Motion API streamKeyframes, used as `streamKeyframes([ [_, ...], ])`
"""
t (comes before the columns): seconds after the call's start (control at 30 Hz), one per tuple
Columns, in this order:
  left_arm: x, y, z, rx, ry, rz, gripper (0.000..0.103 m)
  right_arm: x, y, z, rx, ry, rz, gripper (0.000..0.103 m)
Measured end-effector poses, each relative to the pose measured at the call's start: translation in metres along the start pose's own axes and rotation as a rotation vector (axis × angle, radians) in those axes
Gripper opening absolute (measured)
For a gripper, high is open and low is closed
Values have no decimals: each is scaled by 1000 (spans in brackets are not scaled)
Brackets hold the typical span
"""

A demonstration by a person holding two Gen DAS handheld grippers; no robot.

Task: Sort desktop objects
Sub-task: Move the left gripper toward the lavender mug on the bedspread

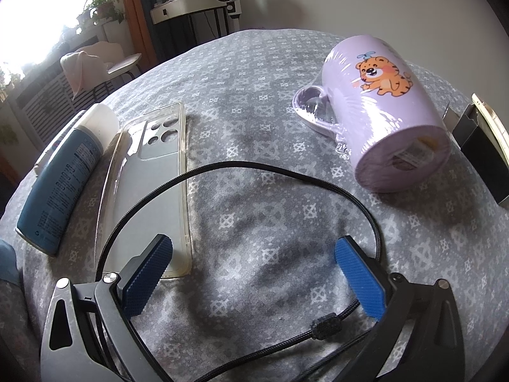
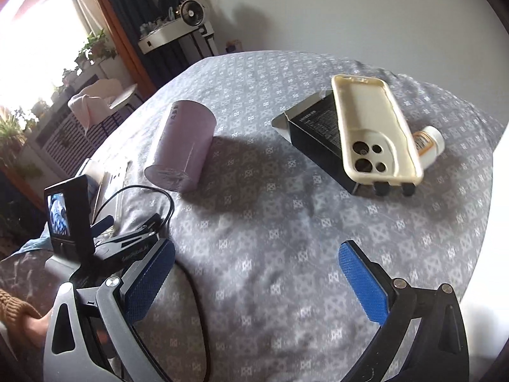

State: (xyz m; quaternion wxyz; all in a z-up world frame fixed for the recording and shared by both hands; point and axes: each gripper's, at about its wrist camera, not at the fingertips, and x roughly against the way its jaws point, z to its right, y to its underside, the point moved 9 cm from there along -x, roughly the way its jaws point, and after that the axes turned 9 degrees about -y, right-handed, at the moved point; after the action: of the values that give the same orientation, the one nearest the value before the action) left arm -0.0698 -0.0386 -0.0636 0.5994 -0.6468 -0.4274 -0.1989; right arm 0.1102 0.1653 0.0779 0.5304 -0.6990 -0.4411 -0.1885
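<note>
A lilac mug [image 1: 385, 111] with a tiger picture lies on its side on the grey patterned cloth [image 1: 254, 127]; the right wrist view shows it as a plain lilac mug [image 2: 184, 146]. At the left lie a clear phone case [image 1: 149, 184] and a blue tube [image 1: 63, 178] with a white cap. A cream phone case [image 2: 375, 130] rests on a black box [image 2: 321, 140], beside a small orange-labelled bottle [image 2: 428, 141]. My left gripper [image 1: 251, 273] is open over a black cable [image 1: 286, 178]. My right gripper [image 2: 256, 278] is open above bare cloth.
The black box [image 1: 483, 146] shows at the right edge of the left wrist view. The other gripper's body with its small screen [image 2: 68, 213] sits at the left in the right wrist view. A chair, plants and a shelf with a fan stand beyond the table.
</note>
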Motion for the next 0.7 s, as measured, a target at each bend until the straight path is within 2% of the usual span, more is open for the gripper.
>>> streamKeyframes([
  [0.07, -1, -2, 0, -28, 32, 4, 103, 3, 6, 3, -25, -2, -3, 103],
  [0.13, -3, -5, 0, -97, 102, 5, 103, 8, 11, 6, -37, -13, -2, 103],
  [0.2, -3, -4, -1, -180, 173, -40, 103, 13, 17, 7, -25, -11, 5, 103],
  [0.27, -3, -5, -2, -244, 220, -118, 103, 18, 25, 10, -5, 8, 20, 103],
  [0.33, 3, -9, -11, -214, 235, -219, 103, 21, 32, 12, 1, 18, 28, 103],
  [0.37, 14, -16, -16, -163, 280, -227, 103, 24, 35, 14, -2, 23, 35, 103],
  [0.4, 32, -29, -19, -96, 352, -186, 103, 27, 38, 15, -6, 24, 47, 103],
  [0.47, 61, -56, -18, -38, 429, -84, 103, 31, 40, 19, -4, 27, 61, 103],
  [0.53, 74, -79, -2, -85, 426, -29, 103, 35, 41, 22, 2, 43, 69, 103],
  [0.7, 39, -97, 54, -251, 289, -93, 103, 38, 39, 29, -4, 47, 78, 103],
])
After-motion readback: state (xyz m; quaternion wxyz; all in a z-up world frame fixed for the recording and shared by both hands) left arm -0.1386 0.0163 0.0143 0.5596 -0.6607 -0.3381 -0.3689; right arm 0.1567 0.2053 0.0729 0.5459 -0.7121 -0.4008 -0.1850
